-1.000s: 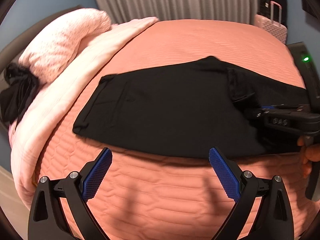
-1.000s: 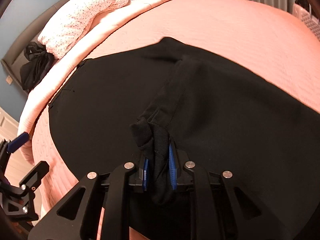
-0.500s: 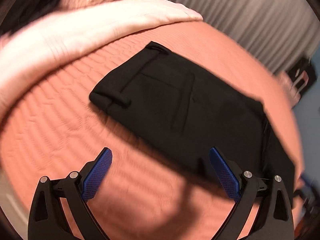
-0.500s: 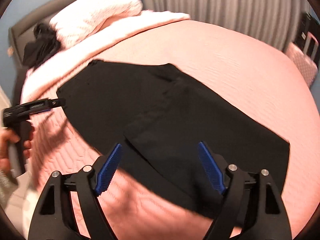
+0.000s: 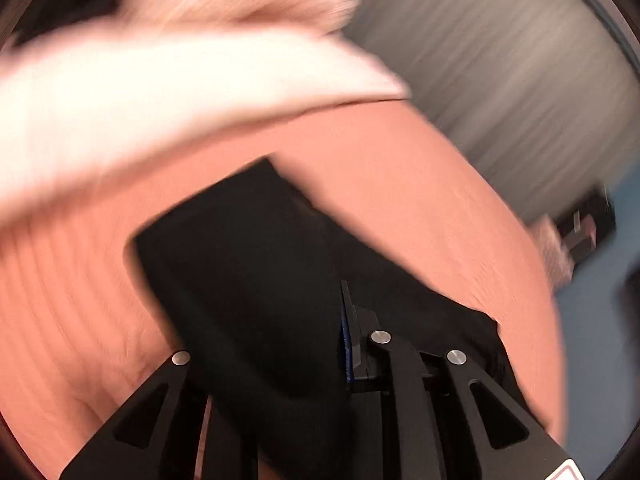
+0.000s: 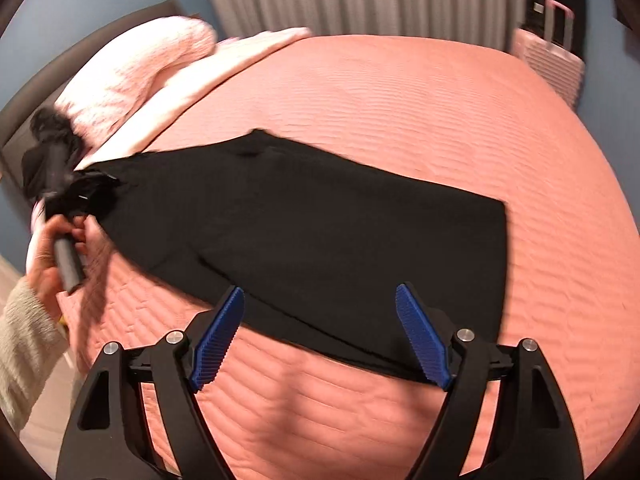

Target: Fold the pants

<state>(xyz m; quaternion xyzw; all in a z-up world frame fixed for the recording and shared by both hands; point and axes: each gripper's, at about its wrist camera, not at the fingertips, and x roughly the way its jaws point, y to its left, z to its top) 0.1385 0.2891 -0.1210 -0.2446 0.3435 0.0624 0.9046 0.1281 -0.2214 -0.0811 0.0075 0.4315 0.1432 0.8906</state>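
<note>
The black pants [image 6: 312, 224] lie flat on the salmon bedspread [image 6: 420, 112], already doubled lengthwise, in the middle of the right wrist view. Their long axis runs from the middle left of that frame, by the pale pink blanket [image 6: 132, 76], down to the lower right, where the squared-off end sits just above the right tongs [image 6: 320, 340]. The right tongs are wide open and hold nothing, poised over the near edge of the cloth. The left tongs [image 5: 280, 344] are the ones engaged: in the blurred left wrist view dark cloth fills the gap between the fingers and hides the left one, so they appear closed on the far end of the pants, and the right view shows the left hand [image 6: 60, 256] at that same end. Judging by this, the next fold would carry the left-hand end along the long axis toward the end below the right tongs.
</note>
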